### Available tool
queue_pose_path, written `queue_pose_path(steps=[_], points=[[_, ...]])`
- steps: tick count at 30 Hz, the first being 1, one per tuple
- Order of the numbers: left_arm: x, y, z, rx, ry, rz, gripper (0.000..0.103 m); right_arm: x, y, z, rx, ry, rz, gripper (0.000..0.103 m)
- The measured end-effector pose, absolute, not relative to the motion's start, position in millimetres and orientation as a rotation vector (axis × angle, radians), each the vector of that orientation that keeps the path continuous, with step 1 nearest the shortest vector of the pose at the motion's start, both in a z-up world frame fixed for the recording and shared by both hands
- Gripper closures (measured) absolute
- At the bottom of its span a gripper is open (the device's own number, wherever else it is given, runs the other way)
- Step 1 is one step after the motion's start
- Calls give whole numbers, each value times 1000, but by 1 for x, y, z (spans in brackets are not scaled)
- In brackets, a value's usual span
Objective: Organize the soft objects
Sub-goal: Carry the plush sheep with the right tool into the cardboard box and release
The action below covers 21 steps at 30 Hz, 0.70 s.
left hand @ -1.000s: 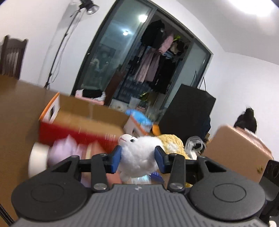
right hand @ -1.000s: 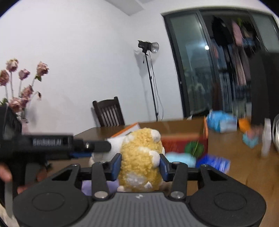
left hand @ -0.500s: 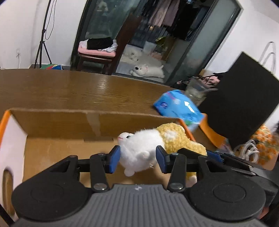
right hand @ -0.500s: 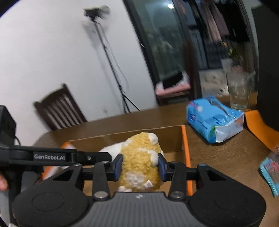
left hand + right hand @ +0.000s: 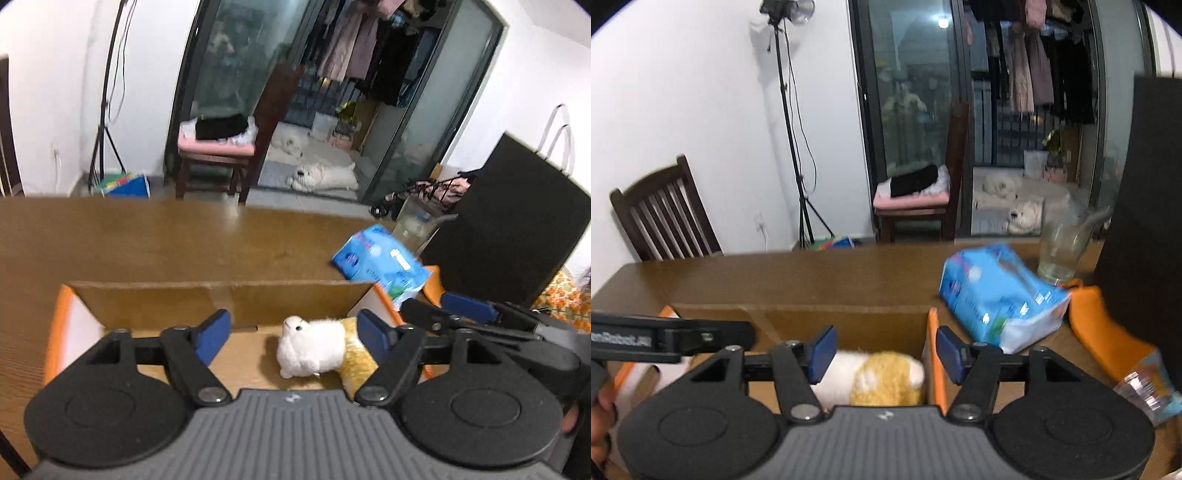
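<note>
Both jaws are opening: the left gripper (image 5: pixel 295 334) and right gripper (image 5: pixel 884 352) hold nothing. The white toy (image 5: pixel 312 347) and yellow toy (image 5: pixel 886 380) lie touching inside the cardboard box (image 5: pixel 155 301); light, squashy, likely best pinched mid-body.

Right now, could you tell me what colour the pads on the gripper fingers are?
Blue, on black fingers. The left wrist view shows the pads most clearly.
</note>
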<state>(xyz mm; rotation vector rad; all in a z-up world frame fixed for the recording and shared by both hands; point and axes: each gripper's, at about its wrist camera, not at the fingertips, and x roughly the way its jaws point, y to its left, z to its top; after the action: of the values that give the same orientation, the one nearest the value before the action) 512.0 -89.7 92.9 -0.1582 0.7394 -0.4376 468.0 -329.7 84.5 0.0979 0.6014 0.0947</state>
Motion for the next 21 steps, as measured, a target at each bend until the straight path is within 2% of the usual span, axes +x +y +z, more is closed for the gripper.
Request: queue_pose_path(steps=[2, 10, 15, 17, 21], points=[[489, -79, 114, -144, 694, -440, 18, 453, -334, 105, 78, 592, 121, 30], [397, -36, 164, -98, 574, -339, 12, 373, -345, 162, 38, 535, 128, 26], [320, -20, 155, -46, 470, -262, 7, 312, -342, 164, 28, 467, 152, 24], [286, -15, 147, -12, 413, -236, 1, 285, -339, 159, 6, 439, 166, 22], [215, -3, 122, 23, 316, -161, 0, 225, -328, 141, -23, 375, 188, 17]])
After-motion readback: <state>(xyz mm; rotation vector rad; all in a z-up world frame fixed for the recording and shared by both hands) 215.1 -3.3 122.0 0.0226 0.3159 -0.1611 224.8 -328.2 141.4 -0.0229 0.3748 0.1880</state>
